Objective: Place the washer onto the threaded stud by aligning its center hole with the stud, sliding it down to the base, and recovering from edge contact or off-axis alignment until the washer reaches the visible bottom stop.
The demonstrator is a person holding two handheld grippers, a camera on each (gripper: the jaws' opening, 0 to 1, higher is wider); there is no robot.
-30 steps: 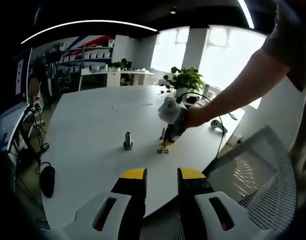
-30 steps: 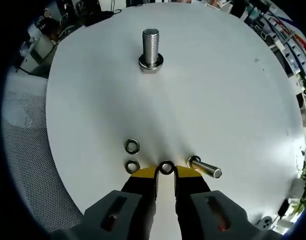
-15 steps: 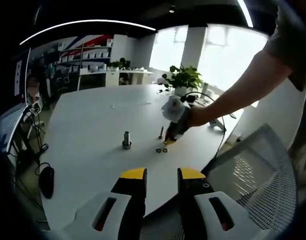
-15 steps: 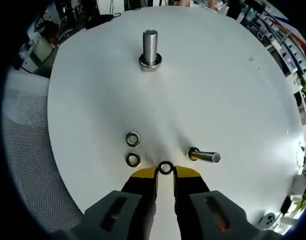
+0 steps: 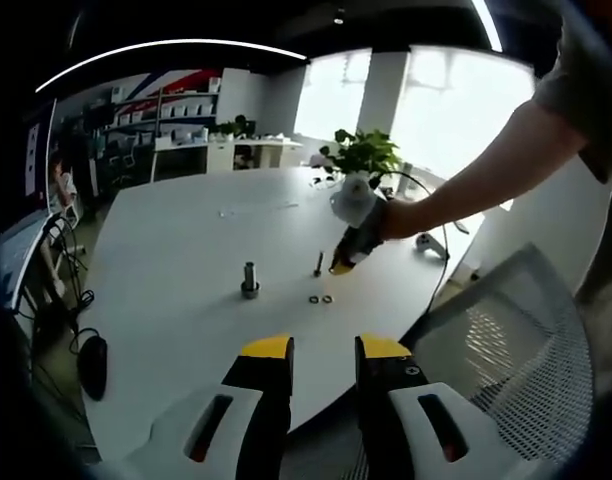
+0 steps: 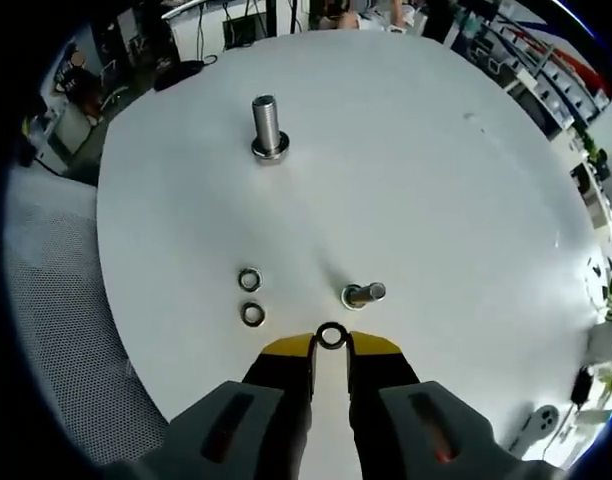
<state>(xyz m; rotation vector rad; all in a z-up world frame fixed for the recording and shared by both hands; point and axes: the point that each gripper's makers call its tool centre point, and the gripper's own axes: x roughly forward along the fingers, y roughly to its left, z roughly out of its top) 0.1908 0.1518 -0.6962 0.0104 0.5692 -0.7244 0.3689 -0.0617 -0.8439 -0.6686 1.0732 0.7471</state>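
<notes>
The threaded stud [image 6: 269,128] stands upright on its wide base on the white table [image 6: 446,200], far ahead of my right gripper [image 6: 331,346]. That gripper is shut on a small steel washer [image 6: 331,335], held by its edge above the table. Two loose washers [image 6: 251,297] lie to the left below it, and a second bolt [image 6: 363,294] sits just ahead to the right. In the left gripper view, the stud [image 5: 249,281] stands mid-table, and the right gripper [image 5: 338,268] hovers above the two washers [image 5: 321,299] in a person's hand. My left gripper [image 5: 321,350] hangs back over the table's near edge, open and holding nothing.
A mesh chair [image 5: 526,330] stands at the right of the table, and its seat [image 6: 56,330] shows again beside the table edge. A black mouse-like object [image 5: 93,362] lies near the left edge. A potted plant [image 5: 366,155] and a cable sit at the far side.
The right gripper has lifted away from the table with the washer in it, so the stud, loose washers and bolt look smaller. The left gripper has stayed put.
</notes>
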